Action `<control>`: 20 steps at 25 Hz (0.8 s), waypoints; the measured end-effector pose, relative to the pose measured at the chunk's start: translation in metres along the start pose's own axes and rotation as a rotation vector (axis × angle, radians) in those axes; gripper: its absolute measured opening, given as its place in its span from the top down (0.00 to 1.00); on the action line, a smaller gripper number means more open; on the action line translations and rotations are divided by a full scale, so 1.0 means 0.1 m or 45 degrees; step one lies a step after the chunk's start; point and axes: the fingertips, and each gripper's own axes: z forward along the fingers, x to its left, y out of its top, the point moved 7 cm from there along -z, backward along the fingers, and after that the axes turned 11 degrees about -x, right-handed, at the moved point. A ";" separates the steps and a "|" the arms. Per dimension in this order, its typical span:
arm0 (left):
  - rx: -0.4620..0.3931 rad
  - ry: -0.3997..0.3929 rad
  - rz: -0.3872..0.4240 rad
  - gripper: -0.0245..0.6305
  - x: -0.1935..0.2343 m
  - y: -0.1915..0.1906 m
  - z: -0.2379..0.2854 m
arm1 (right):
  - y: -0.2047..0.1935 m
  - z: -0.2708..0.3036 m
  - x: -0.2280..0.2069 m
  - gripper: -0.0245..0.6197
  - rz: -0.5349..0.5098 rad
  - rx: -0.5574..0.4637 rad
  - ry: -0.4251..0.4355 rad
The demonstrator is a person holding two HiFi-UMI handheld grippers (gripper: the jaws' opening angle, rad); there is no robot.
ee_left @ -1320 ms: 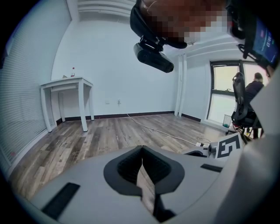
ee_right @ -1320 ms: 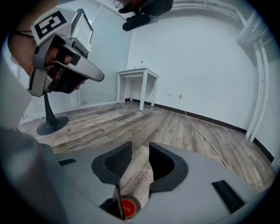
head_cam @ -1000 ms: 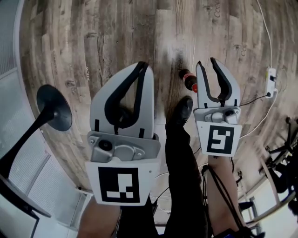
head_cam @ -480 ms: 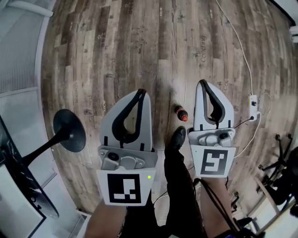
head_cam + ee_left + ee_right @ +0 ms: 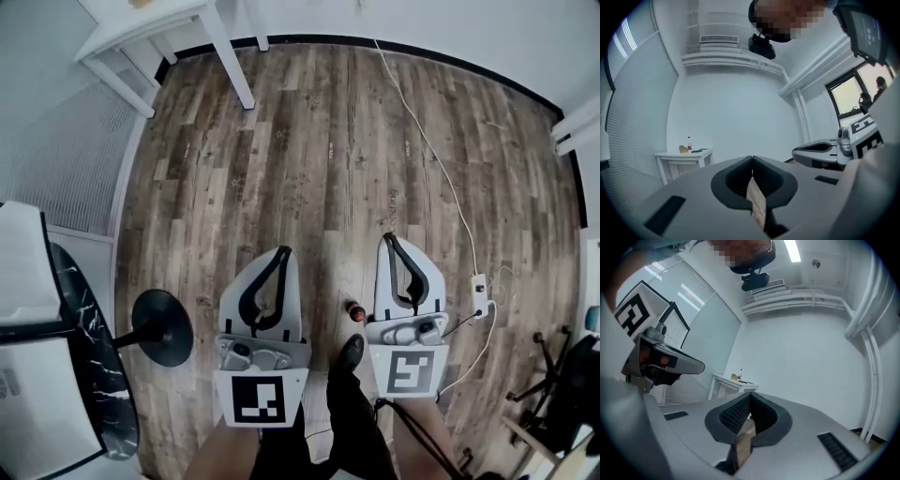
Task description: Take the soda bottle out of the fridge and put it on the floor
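The soda bottle sits on the floor below the left claw and right claw, both closed tight and empty (the right has just closed on nothing); smooth, round and likely liquid-heavy, it wants gripping mid-body.

No word, brand or number can be read anywhere. The only signs are coded patterns. A black-and-white square marker sits on the cube of the left hand-held gripper, low in the head view. A second marker sits on the right hand-held gripper beside it. The second marker shows again at the right edge of the left gripper view, and the first at the upper left of the right gripper view. A dark screen at the upper right of the left gripper view carries faint glowing characters, too small to read. Any print on the soda bottle on the floor is too small to tell.
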 end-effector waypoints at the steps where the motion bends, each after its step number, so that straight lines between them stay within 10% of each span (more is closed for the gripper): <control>1: -0.023 0.013 0.007 0.94 0.05 0.16 0.01 | 0.17 0.06 -0.01 0.94 -0.010 -0.025 0.009; 20: -0.289 0.219 0.076 0.94 0.74 2.62 -0.79 | 2.88 0.12 0.18 0.94 -0.048 -0.334 0.074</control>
